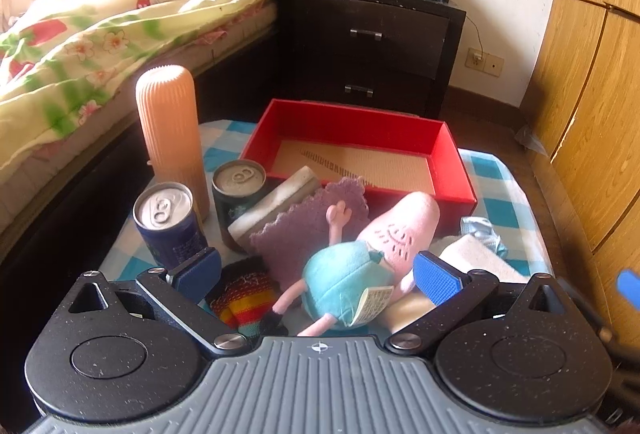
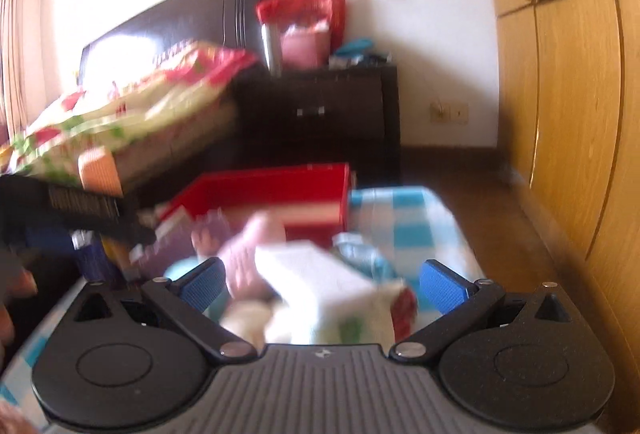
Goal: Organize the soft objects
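In the left wrist view a pink plush pig in a teal dress [image 1: 352, 266] lies between the open fingers of my left gripper [image 1: 318, 272], untouched by the blue pads. Around it lie a purple knitted cloth [image 1: 308, 230], a striped knit item [image 1: 244, 298], a white sponge block [image 1: 276, 206], a white towel [image 1: 480, 258] and a light blue cloth [image 1: 482, 230]. A red box [image 1: 456, 170] stands open behind them. The right wrist view is blurred: my right gripper [image 2: 324, 284] is open above a white folded cloth [image 2: 320, 286], with the red box [image 2: 276, 190] beyond.
Two drink cans [image 1: 168, 226] [image 1: 236, 190] and a tall ribbed peach container [image 1: 172, 130] stand left on the blue checked tablecloth [image 1: 492, 174]. A bed with a floral quilt [image 1: 100, 34] is at left, a dark nightstand [image 1: 368, 46] behind, wooden wardrobe doors [image 1: 592, 114] at right.
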Tool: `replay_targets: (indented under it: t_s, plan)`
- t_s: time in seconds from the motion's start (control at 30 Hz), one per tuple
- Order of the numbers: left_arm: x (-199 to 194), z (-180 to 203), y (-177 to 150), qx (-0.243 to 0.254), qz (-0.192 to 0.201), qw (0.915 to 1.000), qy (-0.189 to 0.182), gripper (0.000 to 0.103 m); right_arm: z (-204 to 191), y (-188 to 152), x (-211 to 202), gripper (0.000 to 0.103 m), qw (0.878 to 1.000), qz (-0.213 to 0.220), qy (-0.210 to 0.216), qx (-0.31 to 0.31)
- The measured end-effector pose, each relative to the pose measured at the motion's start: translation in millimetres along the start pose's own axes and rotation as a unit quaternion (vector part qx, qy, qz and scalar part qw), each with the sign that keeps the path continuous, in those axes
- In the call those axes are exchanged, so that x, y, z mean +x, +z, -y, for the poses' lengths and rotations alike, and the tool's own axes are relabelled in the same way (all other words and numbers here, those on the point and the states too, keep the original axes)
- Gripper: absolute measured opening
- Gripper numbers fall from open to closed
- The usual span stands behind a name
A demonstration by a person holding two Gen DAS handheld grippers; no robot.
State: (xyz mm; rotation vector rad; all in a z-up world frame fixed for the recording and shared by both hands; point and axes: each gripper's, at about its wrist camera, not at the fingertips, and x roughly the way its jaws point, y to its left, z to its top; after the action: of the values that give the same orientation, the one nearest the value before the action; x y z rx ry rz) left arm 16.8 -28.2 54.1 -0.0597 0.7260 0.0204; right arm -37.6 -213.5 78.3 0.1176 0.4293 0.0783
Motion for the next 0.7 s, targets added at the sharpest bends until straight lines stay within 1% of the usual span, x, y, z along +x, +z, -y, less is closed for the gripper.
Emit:
replay_targets:
  t_s: [0.13,0.2,0.3,0.37,0.43,0.5,0.57,0.7]
  plan:
    - [7.2,4.7,8.5,0.006,0.010,0.9997,0.019,0.098,1.3,23.8,12.8,0.085,0.999,0.027,-0.020,0.007]
    - [15.8,6.7,12.2,0.005,0.003,0.9997,0.025,0.098,6.4,30.8,23.6,0.085,0.999,0.028,-0.019,0.013]
    - [24.7,10.5,12.7,0.006,0.000,0.9996,0.029,0.098,11.7,38.0,38.1,0.085,0.999,0.013,-0.035,0.015]
    - [27.7,13.8,10.3,0.013,0.002,0.9994,0.031,0.097,15.7,37.0,43.3,0.085,0.999,0.015,-0.041,0.017]
    - [31.2,18.2,9.5,0.022,-0.002,0.9994,0.028,0.098,20.6,33.6,48.4,0.085,0.999,0.006,-0.046,0.020]
    - [33.3,22.1,9.3,0.028,-0.008,0.9994,0.020,0.098,25.1,31.3,51.7,0.085,0.999,-0.002,-0.045,0.030]
    - [33.3,25.5,9.1,0.033,-0.006,0.9992,0.020,0.098,27.8,29.9,52.8,0.085,0.998,-0.012,-0.040,0.036]
    - [31.6,29.2,8.1,0.041,0.001,0.9988,0.025,0.098,30.1,27.6,48.9,0.085,0.999,-0.007,-0.038,0.035]
